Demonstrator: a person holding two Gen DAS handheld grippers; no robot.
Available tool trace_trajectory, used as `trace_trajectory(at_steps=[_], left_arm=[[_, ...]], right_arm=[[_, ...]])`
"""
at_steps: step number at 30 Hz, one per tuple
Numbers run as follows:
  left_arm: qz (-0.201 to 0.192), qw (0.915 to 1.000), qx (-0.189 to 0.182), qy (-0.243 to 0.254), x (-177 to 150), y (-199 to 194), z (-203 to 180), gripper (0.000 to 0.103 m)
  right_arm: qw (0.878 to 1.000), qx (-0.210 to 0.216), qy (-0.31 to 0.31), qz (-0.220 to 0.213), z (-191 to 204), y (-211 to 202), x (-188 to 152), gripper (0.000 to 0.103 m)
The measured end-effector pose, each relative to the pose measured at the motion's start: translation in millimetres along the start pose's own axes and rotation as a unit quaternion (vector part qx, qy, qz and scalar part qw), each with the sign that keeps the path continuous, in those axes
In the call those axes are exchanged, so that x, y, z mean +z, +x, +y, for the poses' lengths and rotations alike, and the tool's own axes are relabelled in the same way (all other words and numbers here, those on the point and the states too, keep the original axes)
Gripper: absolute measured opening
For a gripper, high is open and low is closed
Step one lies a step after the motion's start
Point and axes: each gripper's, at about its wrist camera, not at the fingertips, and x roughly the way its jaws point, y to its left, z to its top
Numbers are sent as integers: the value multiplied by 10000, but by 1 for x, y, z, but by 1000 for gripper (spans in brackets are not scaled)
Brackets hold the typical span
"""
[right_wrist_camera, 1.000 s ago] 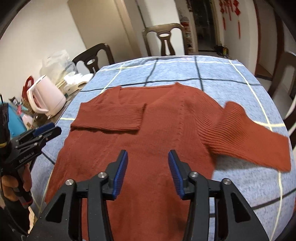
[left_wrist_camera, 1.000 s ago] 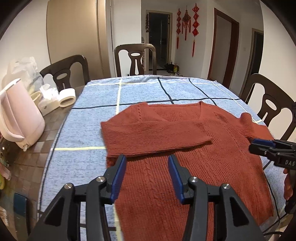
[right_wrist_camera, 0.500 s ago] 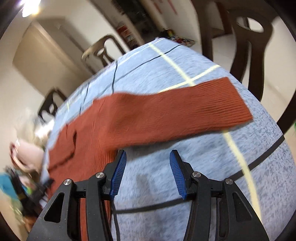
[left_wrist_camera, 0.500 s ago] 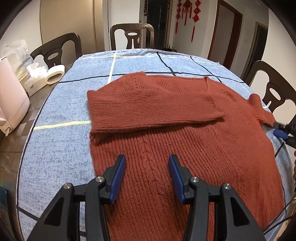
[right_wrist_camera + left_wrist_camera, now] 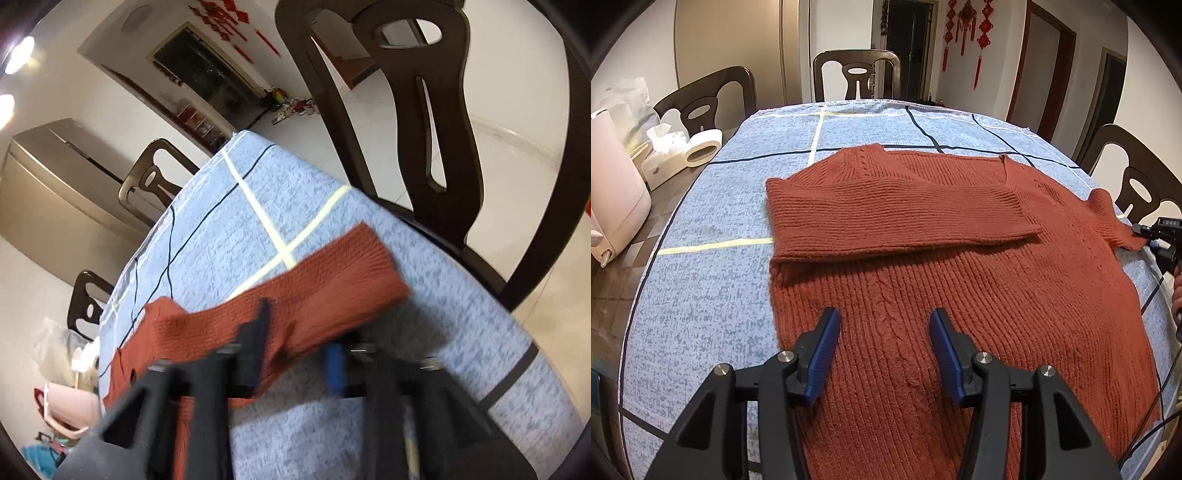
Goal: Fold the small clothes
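A rust-red knit sweater (image 5: 923,280) lies flat on the blue checked tablecloth (image 5: 713,280), its left sleeve (image 5: 894,210) folded across the chest. My left gripper (image 5: 884,317) hovers over the sweater's lower body with nothing between its blue pads, and its jaws are opening a little. At the table's right edge my right gripper (image 5: 1141,230) is closing on the other sleeve's cuff. The right wrist view is blurred. There the right sleeve (image 5: 332,284) runs between the fingers of the right gripper (image 5: 295,332).
Dark wooden chairs (image 5: 857,74) ring the table, one close behind the right sleeve (image 5: 424,129). On the bare table at left stand a pink kettle (image 5: 613,192), a tissue box (image 5: 661,155) and a roll of tape (image 5: 701,147). A hand (image 5: 1176,295) holds the right gripper.
The right gripper swung out to the sweater's right sleeve, rolled over and closed on its cuff end. The left gripper sank a little toward the sweater's body and has stayed there.
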Motion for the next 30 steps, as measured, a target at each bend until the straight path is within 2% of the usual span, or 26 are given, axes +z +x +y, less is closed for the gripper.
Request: trace_trajectory(at_steps=[5, 9, 13, 18, 20, 21, 24, 27, 30], left_arm=[[-3, 10000, -2, -5, 0, 0, 0, 54], [-8, 10000, -13, -24, 0, -1, 0, 54], [4, 9998, -123, -167, 3, -8, 2, 54], [-243, 9988, -358, -246, 14, -30, 6, 54], [-311, 9977, -516, -302, 22, -37, 7, 54], [-325, 9970, -619, -332, 25, -39, 8, 54], [-345, 9949, -869, -372, 38, -39, 4, 54], [-315, 9928, -1117, -294, 51, -31, -10, 54], [-153, 9892, -1446, -198, 66, -10, -30, 54]], right_arm=[[9974, 320, -595, -241, 42, -18, 3, 7], [9879, 858, -1271, -231, 101, -27, -6, 7], [9732, 1298, -1896, 130, 158, -13, -32, 7], [9477, 1580, -2567, 1046, 200, 36, -88, 8], [9333, 1596, -2822, 1546, 204, 55, -113, 15], [9297, 1621, -2859, 1662, 201, 58, -123, 19], [9220, 1774, -2959, 1757, 190, 51, -138, 23], [9237, 1832, -2942, 1630, 174, 36, -135, 27], [9313, 1658, -2898, 1454, 154, 24, -127, 27]])
